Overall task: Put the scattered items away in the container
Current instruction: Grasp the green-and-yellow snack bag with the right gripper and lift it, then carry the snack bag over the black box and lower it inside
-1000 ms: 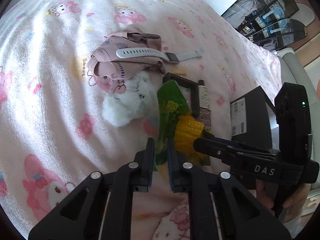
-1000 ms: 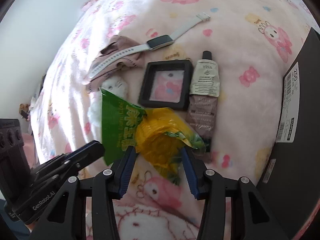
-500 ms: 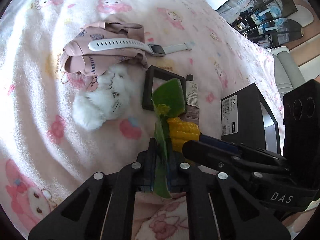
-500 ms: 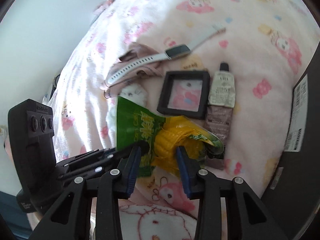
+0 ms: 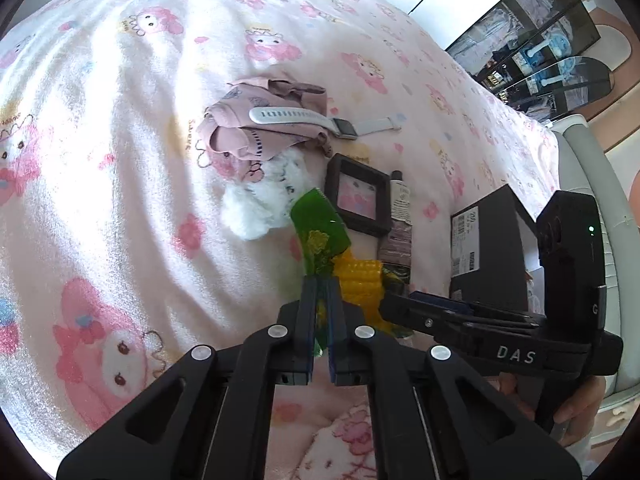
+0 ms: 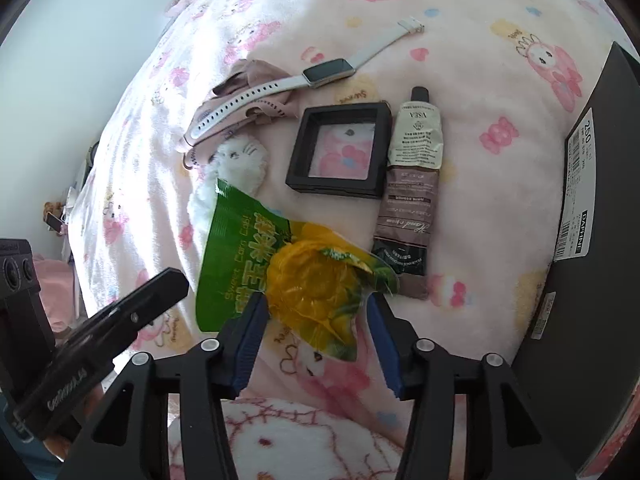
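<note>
A green and yellow sweet corn packet (image 6: pixel 240 248) hangs lifted just above the pink blanket. My left gripper (image 5: pixel 319 280) is shut on the packet's green edge (image 5: pixel 320 236). My right gripper (image 6: pixel 316 304) straddles the yellow corn end; its jaws are opening, and a gap shows beside the right pad. The black box (image 6: pixel 592 240) stands at the right, also visible in the left wrist view (image 5: pixel 492 248). A white-strapped watch (image 6: pixel 320 72) lies across a pink cloth (image 5: pixel 240 136).
On the blanket beyond the packet lie a white plush toy (image 5: pixel 264 200), a square black frame (image 6: pixel 344 110) and a hand cream tube (image 6: pixel 412 184). A person's hand (image 5: pixel 576 404) holds the right gripper at lower right. Dark shelving stands past the bed at the far right.
My left jaws closed on the packet's green edge and raised it off the blanket. My right jaws narrowed around the corn, then widened again.
</note>
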